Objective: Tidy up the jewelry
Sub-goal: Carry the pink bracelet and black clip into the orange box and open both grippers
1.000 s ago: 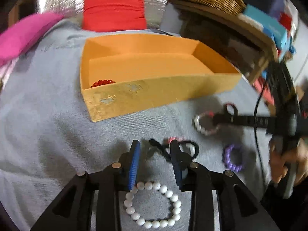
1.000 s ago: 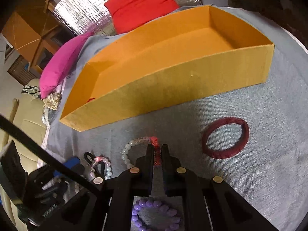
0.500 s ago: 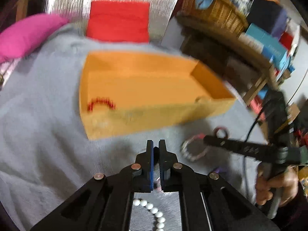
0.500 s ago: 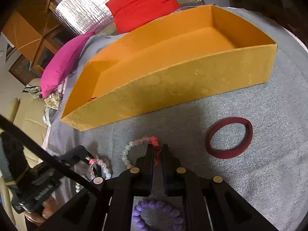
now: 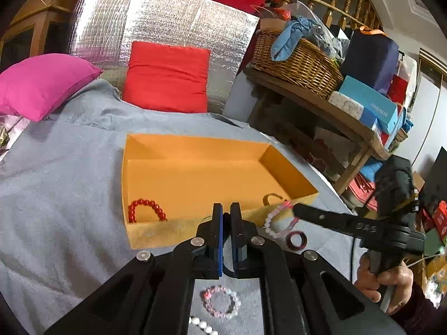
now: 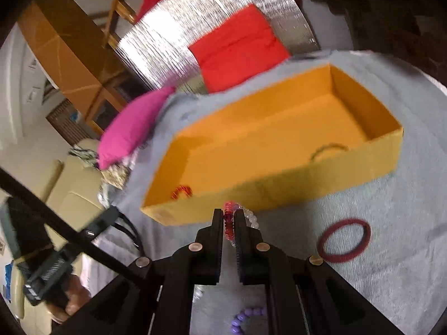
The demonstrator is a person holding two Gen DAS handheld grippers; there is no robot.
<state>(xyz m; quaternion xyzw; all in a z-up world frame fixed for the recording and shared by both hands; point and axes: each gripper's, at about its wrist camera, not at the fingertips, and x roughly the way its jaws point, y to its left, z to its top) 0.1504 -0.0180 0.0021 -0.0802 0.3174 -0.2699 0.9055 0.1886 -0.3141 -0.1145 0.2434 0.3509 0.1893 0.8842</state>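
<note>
An orange box sits on the grey cloth; a red bead bracelet and a thin gold ring lie inside. My left gripper is shut on a black hair tie and is raised before the box's near wall. My right gripper is shut on a clear and pink bead bracelet, lifted near the box's front wall.
On the cloth lie a maroon hair band, a purple bead bracelet, a pink and white bracelet and a white bead bracelet. Red and pink cushions lie behind the box. A wicker basket stands at right.
My left gripper shut on the black hair tie and lifted it toward the box. My right gripper rose from the cloth with the clear and pink bracelet.
</note>
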